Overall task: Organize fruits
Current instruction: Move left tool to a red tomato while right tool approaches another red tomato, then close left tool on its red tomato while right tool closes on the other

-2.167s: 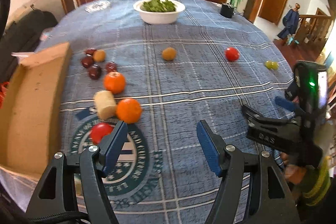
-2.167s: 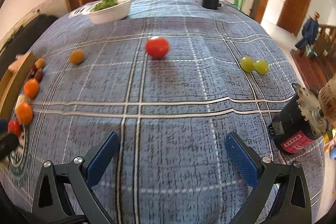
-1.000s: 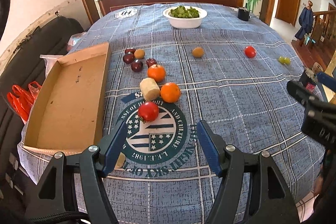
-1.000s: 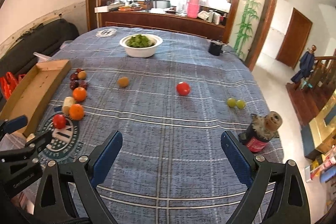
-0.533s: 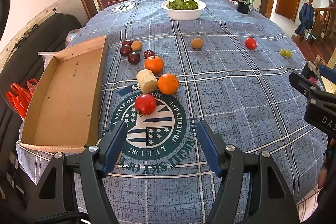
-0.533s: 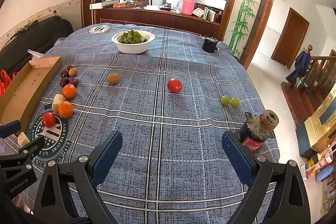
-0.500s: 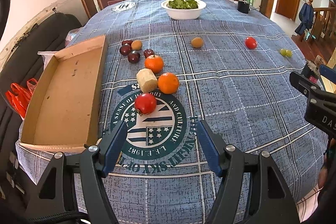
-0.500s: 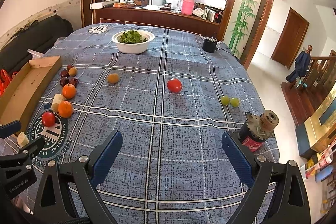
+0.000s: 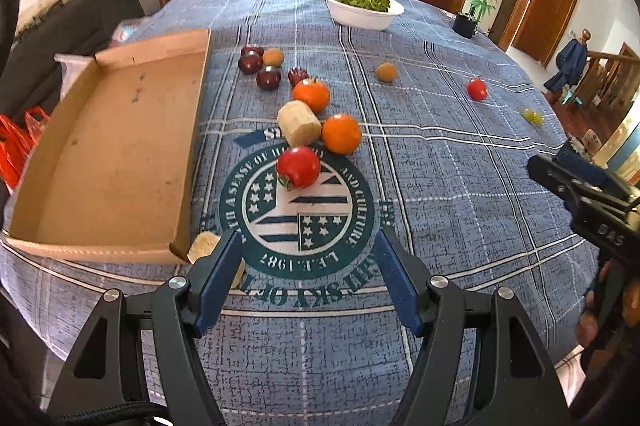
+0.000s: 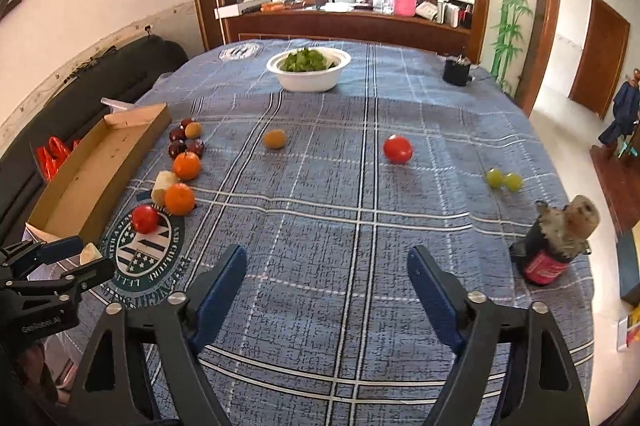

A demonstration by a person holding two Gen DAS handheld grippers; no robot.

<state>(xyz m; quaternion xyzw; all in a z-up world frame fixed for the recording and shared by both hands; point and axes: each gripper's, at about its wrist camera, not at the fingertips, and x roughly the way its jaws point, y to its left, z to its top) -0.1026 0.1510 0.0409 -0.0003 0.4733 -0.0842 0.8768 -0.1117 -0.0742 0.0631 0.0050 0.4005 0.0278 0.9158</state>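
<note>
An empty cardboard tray lies at the table's left edge. Beside it sit a red tomato, two oranges, a pale cut chunk, dark plums and a brown fruit. Farther right lie another brown fruit, a second red tomato and two green grapes. My left gripper is open and empty, above the cloth's round emblem, short of the tomato. My right gripper is open and empty over the table's near middle.
A white bowl of greens stands at the far side, a black cup to its right. A dark bottle stands near the right edge. A pale chunk lies by the tray's near corner. A dark sofa runs along the left.
Both grippers have pulled back and up from low over the cloth, so the whole table shows. In the last half second the left gripper shifted slightly; the fruits have not moved.
</note>
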